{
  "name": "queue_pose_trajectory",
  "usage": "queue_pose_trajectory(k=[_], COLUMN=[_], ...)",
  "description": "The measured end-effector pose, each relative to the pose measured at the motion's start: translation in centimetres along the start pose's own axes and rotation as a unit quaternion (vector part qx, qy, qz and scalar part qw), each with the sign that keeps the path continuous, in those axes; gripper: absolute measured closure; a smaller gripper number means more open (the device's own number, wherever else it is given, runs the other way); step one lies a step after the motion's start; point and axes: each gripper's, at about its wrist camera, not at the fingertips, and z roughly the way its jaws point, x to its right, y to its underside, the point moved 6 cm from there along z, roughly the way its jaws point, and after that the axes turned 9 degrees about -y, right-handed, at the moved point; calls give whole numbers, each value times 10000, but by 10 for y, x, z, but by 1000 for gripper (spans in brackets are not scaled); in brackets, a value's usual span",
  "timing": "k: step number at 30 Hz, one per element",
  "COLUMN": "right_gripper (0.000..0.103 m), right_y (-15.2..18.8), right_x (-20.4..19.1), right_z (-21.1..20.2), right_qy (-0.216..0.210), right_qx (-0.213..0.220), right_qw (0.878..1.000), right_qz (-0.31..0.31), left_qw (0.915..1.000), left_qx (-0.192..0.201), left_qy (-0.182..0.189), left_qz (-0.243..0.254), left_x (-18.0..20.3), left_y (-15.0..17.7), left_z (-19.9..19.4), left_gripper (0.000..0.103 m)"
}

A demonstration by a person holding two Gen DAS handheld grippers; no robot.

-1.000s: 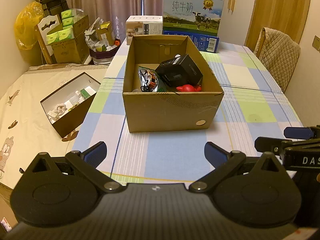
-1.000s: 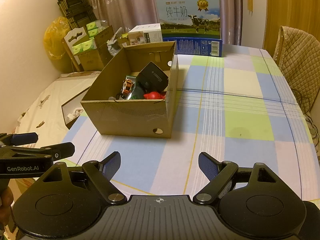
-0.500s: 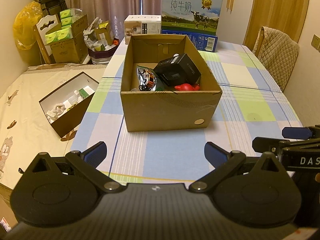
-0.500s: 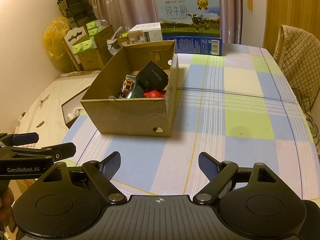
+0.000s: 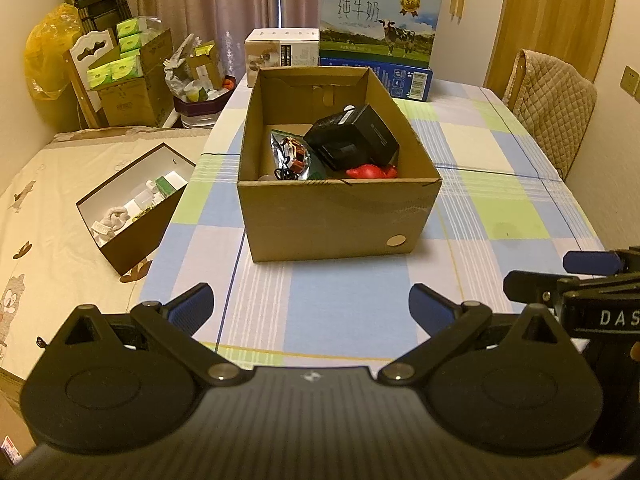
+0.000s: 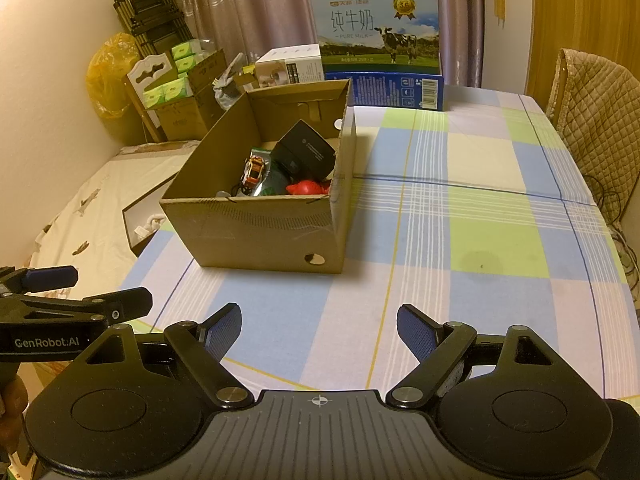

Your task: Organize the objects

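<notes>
An open cardboard box [image 5: 332, 220] stands on the checked tablecloth; it also shows in the right wrist view [image 6: 260, 236]. Inside lie a black box [image 5: 352, 142], a toy car [image 5: 297, 154] on a shiny foil bag, and a red object [image 5: 370, 171]. The same black box [image 6: 306, 152], toy car [image 6: 255, 168] and red object [image 6: 306, 188] show in the right wrist view. My left gripper [image 5: 311, 306] is open and empty, held in front of the box near the table's front edge. My right gripper [image 6: 319, 330] is open and empty, to the right of the left one.
A milk carton case [image 5: 378, 36] and a white box [image 5: 282, 54] stand at the table's far end. A dark open box [image 5: 132, 204] with small items lies on the bed to the left. A padded chair [image 5: 554, 104] stands at the right. Cartons are piled at the back left.
Both views have shifted very slightly; the box sits a touch further left and higher in the left wrist view. Both grippers stay open and empty.
</notes>
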Motion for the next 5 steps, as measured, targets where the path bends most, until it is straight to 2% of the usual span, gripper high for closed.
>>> queue_pose_trajectory(k=[5], right_gripper=[21], right_y=[1], right_x=[1], right_z=[1], right_qy=[1], right_qx=[17], right_qw=[10000], right_qz=[13], left_qw=[10000], left_qx=[78], left_qy=[-20], left_qz=[36], left_x=[2], left_y=[2], left_z=[-1], left_gripper=[1])
